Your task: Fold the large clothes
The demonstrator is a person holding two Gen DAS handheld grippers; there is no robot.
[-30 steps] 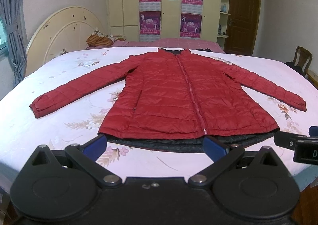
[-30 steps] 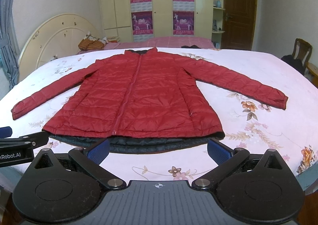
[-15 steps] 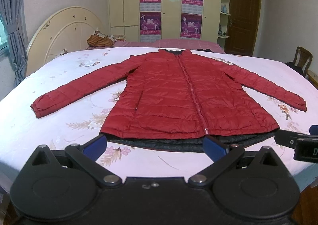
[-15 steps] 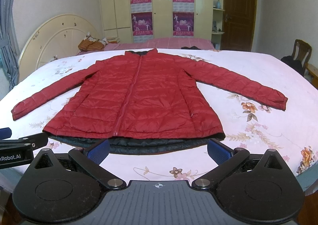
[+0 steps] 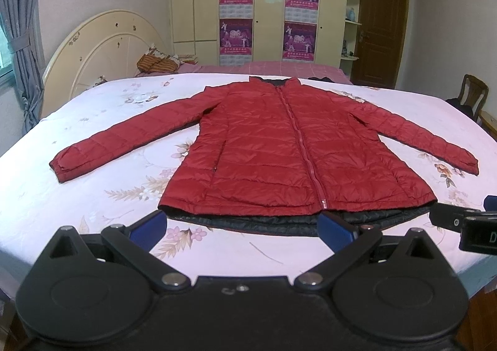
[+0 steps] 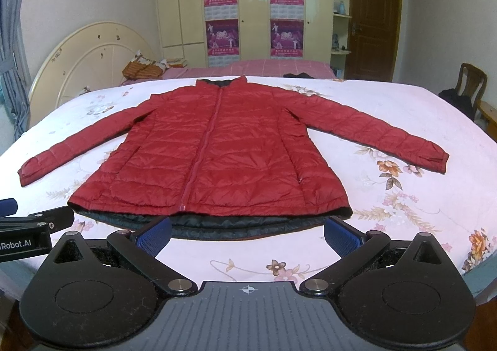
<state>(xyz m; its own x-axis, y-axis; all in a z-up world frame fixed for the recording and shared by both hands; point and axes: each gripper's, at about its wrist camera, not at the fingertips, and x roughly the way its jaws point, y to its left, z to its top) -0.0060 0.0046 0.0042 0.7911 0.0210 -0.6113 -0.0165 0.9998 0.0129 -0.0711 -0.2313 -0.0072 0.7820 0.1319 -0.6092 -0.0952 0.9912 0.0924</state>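
right now i see the red jacket [image 5: 289, 149] spread flat and zipped on the floral bedsheet [image 5: 93, 195], both sleeves stretched out to the sides, its dark lining showing along the near hem. my left gripper [image 5: 240, 227] hangs just short of that hem with jaws spread wide, holding nothing. my right gripper [image 6: 248, 233] is likewise released, beside it, over the hem.
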